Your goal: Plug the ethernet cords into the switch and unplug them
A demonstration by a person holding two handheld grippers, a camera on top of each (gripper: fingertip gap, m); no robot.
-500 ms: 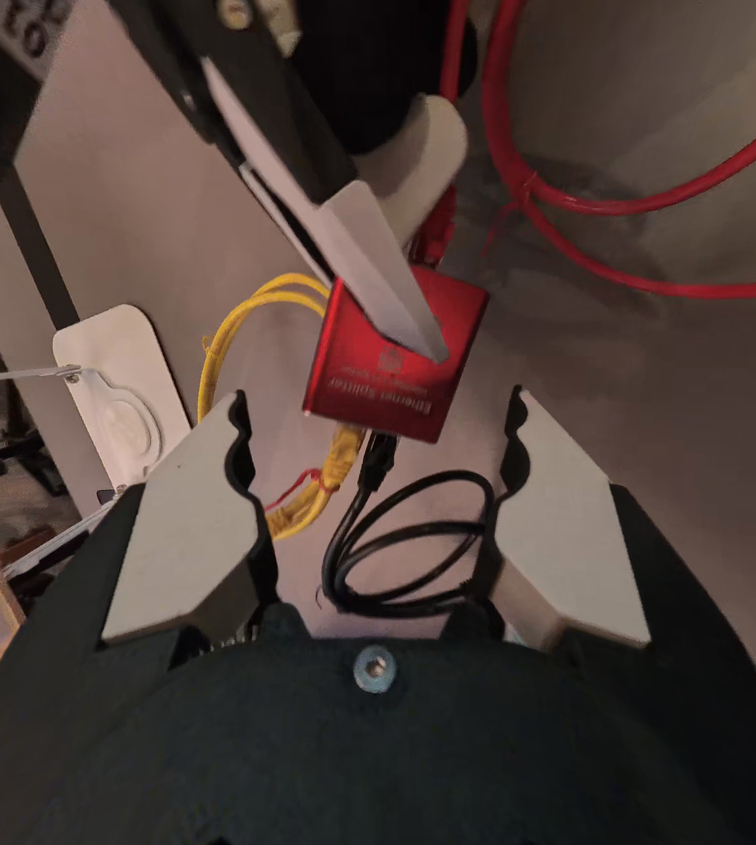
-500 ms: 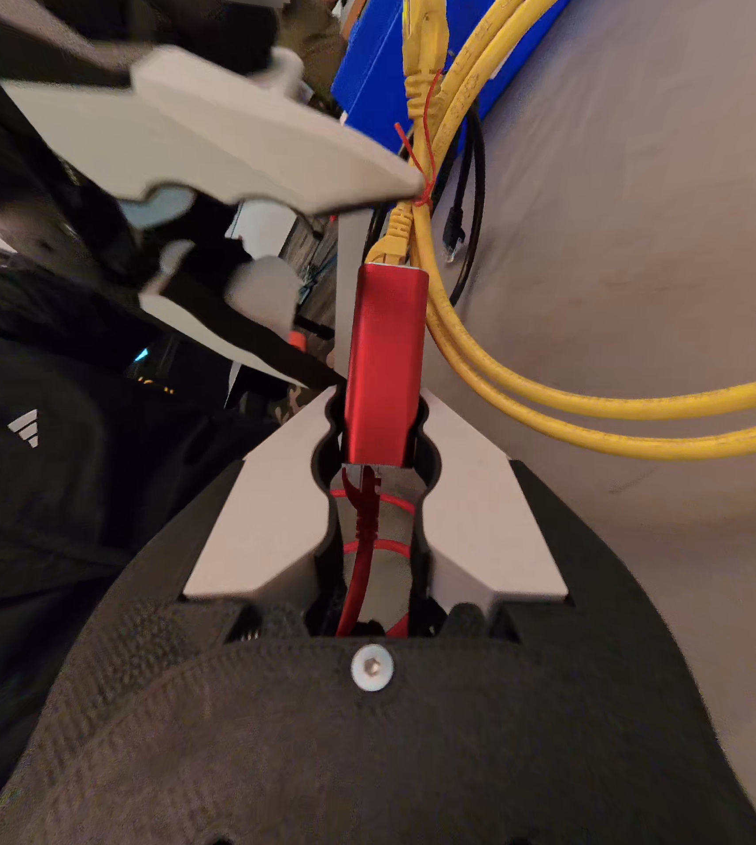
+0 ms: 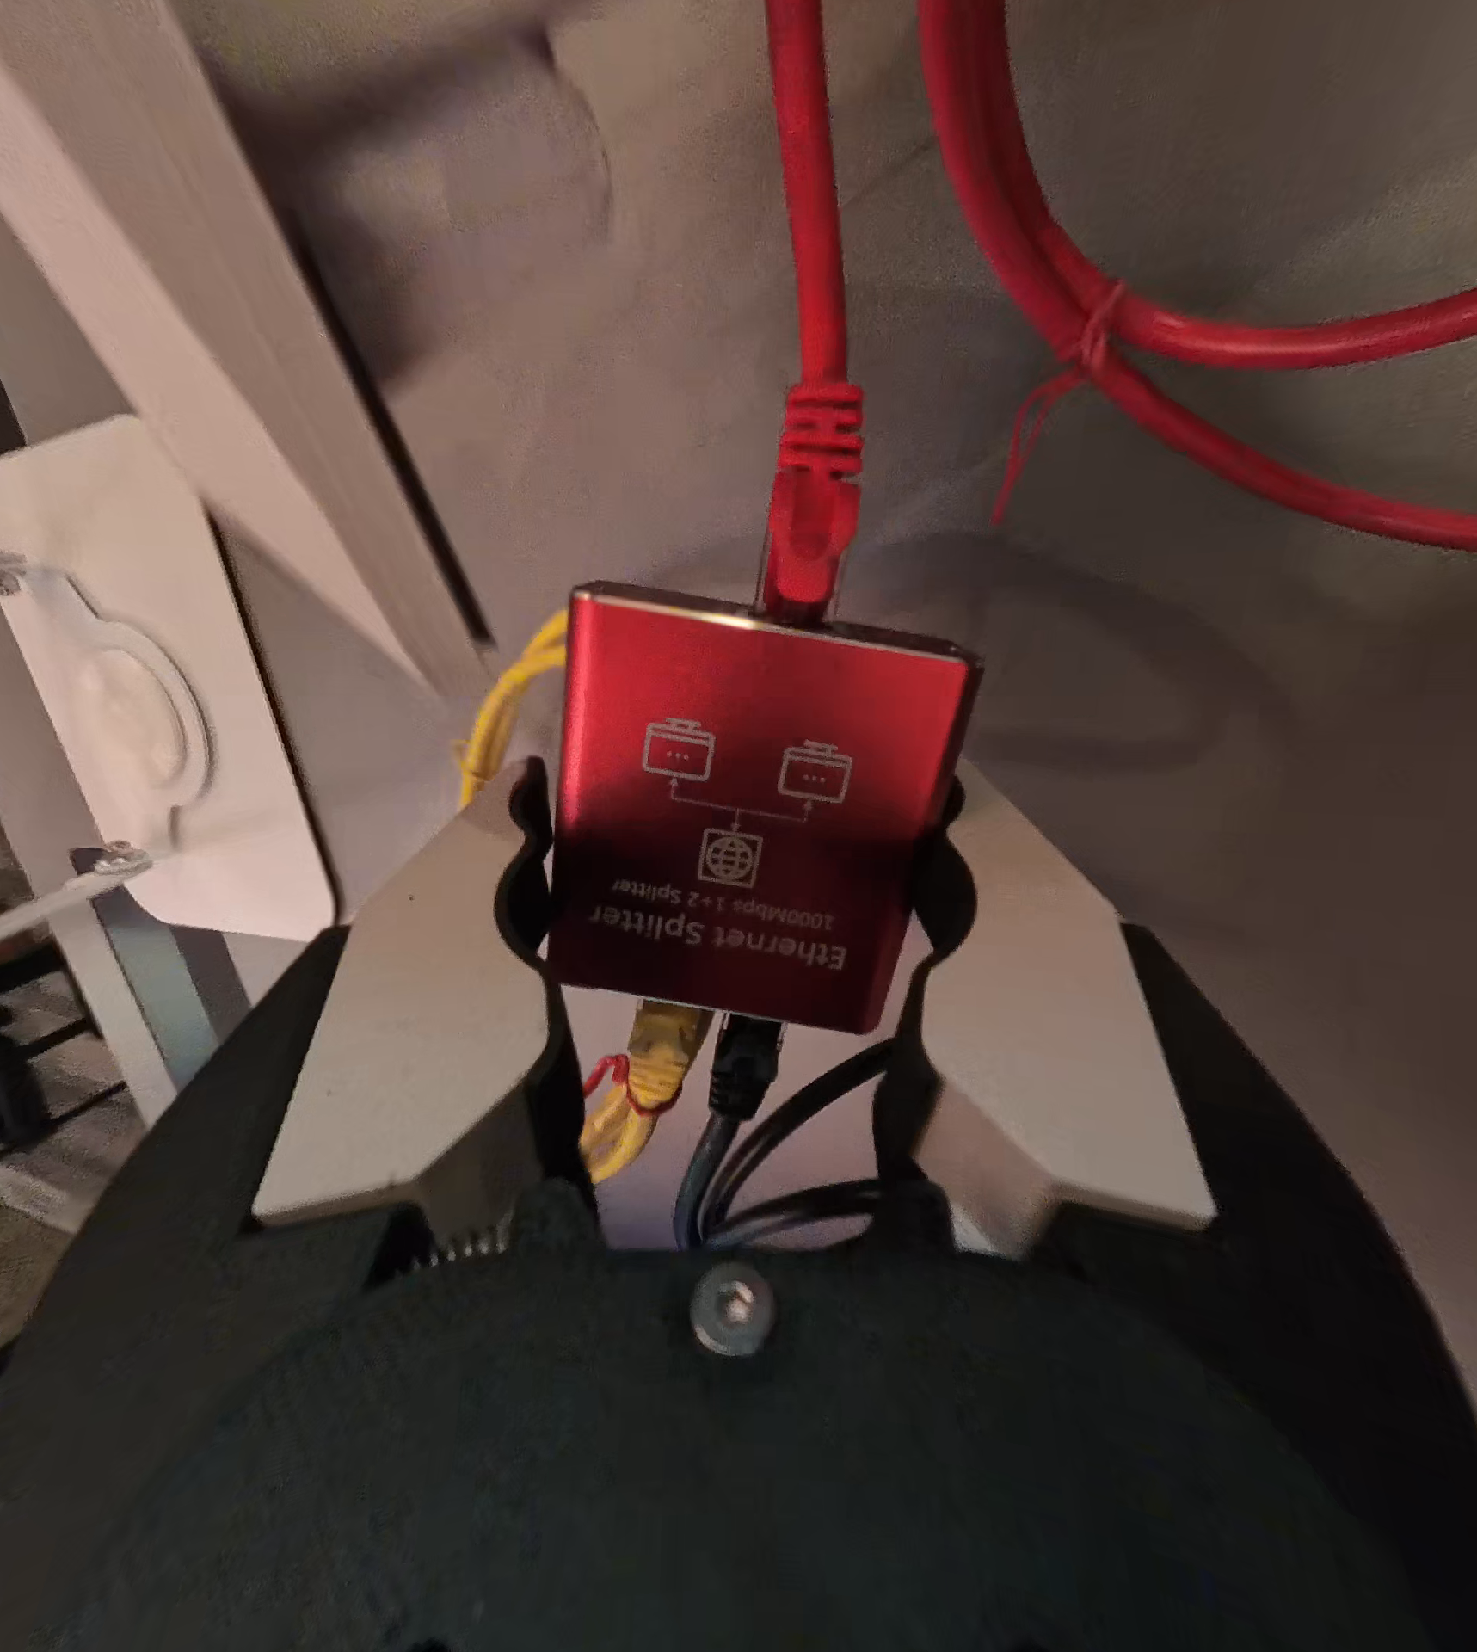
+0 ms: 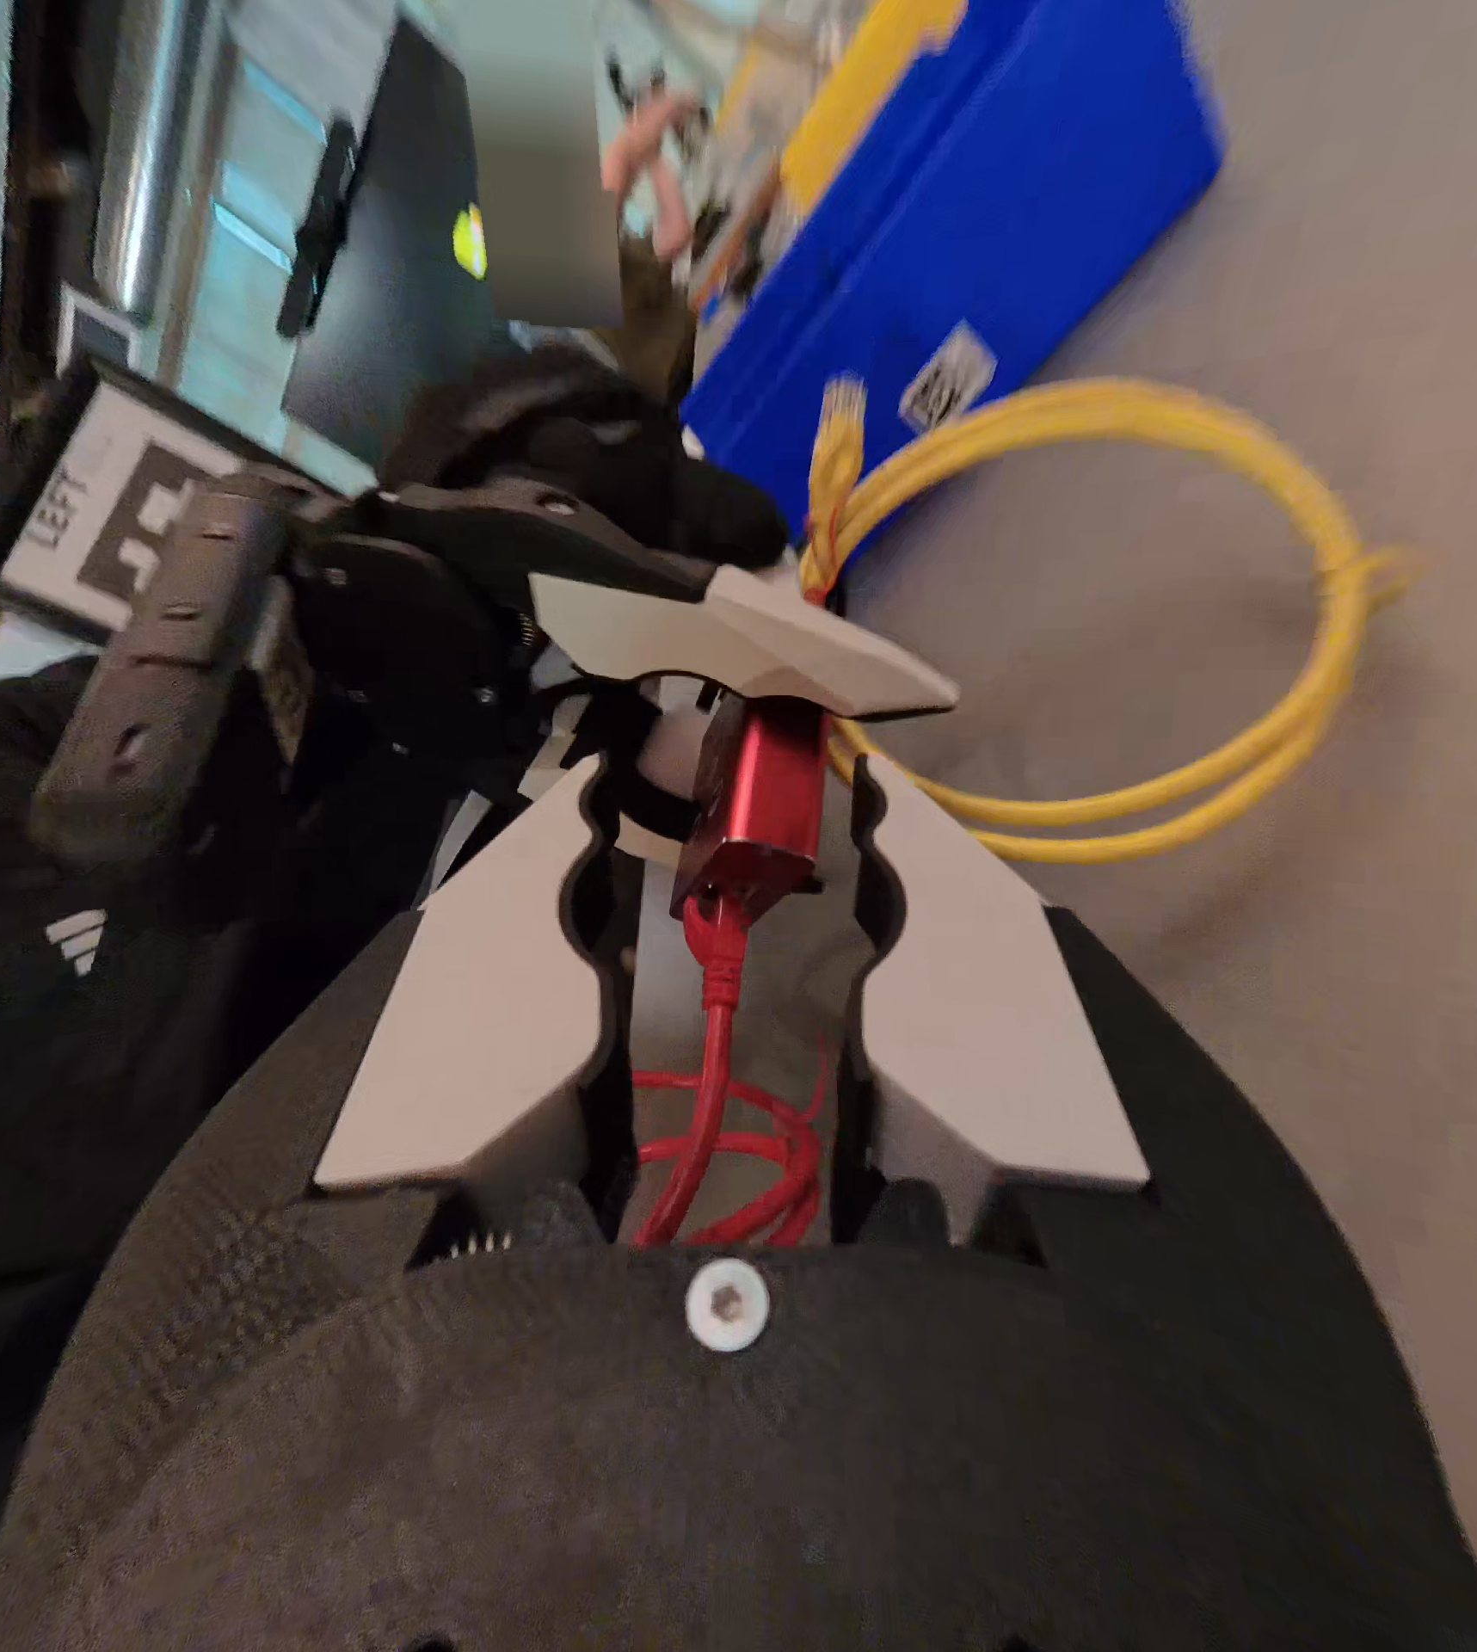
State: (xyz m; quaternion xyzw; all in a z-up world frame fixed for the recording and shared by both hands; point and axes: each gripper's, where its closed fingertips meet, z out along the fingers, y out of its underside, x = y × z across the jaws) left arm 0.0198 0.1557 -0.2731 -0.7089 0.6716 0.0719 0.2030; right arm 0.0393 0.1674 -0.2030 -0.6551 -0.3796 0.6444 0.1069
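Handed over since half a second ago: then clamped in the right gripper, now sitting between the left gripper's fingers, and the right one opened up and backed off.

Left wrist view first. Left gripper point(image 3: 739, 880) closed narrow on the red switch point(image 3: 761, 804), fingers point(image 3: 422, 1001) pressing its two side edges near the end closest to the camera. Red ethernet cord point(image 3: 810, 501) plugged into the far end of the switch, rest of it looping off up and to the right. Yellow cord point(image 3: 658, 1050) and black cord point(image 3: 739, 1064) both seated in the near end, trailing down between the fingers. Gripping by the sides probably on purpose, leaves both port ends free. White bracket point(image 3: 91, 679) off to the left of the switch, not involved.

Right wrist view next. Right gripper point(image 4: 730, 894) jaws moderately wide, holding nothing, fingers point(image 4: 484, 1010) straddling the red cord's plug point(image 4: 721, 939) just below the switch point(image 4: 761, 796) without touching it. Left gripper point(image 4: 743, 661) visible above, pinching the switch from the far side. Yellow cord point(image 4: 1253, 733) coiling out right of the switch, blue box point(image 4: 985, 223) up behind it on the grey table point(image 4: 1387, 983).

Looks like a setup for pulling the red plug: one side anchoring the body, the other lined up on the connector. Latch tab likely needs squeezing or the pull just drags the switch.
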